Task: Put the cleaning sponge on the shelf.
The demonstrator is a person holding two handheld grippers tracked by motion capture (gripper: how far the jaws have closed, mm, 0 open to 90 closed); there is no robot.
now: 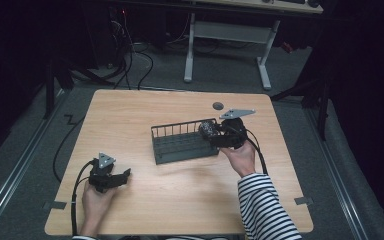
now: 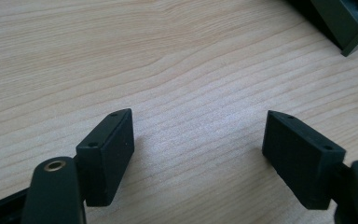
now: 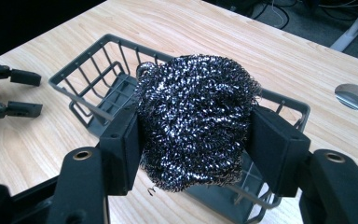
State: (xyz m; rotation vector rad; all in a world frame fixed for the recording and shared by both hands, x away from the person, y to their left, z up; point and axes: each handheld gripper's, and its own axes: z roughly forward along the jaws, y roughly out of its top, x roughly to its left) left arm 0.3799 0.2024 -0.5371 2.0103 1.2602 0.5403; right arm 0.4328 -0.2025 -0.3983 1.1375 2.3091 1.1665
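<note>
A steel wool scourer (image 3: 196, 122) is squeezed between the pads of my right gripper (image 3: 196, 140), which is shut on it. In the high view that gripper (image 1: 213, 131) holds the scourer (image 1: 208, 129) over the right end of a dark grey wire basket (image 1: 180, 145). The basket (image 3: 93, 74) lies just below and beyond the scourer in the right gripper view. My left gripper (image 1: 123, 176) rests low over the table's front left, jaws open with bare wood between its pads (image 2: 109, 154). A corner of the basket (image 2: 349, 23) lies at the top right of the left gripper view.
The wooden table (image 1: 130, 115) has a round cable hole (image 1: 218, 105) behind the basket. Beyond the table stands a white desk frame (image 1: 230, 35) with cables on the floor. A striped sleeve (image 1: 265, 205) comes in at the front right.
</note>
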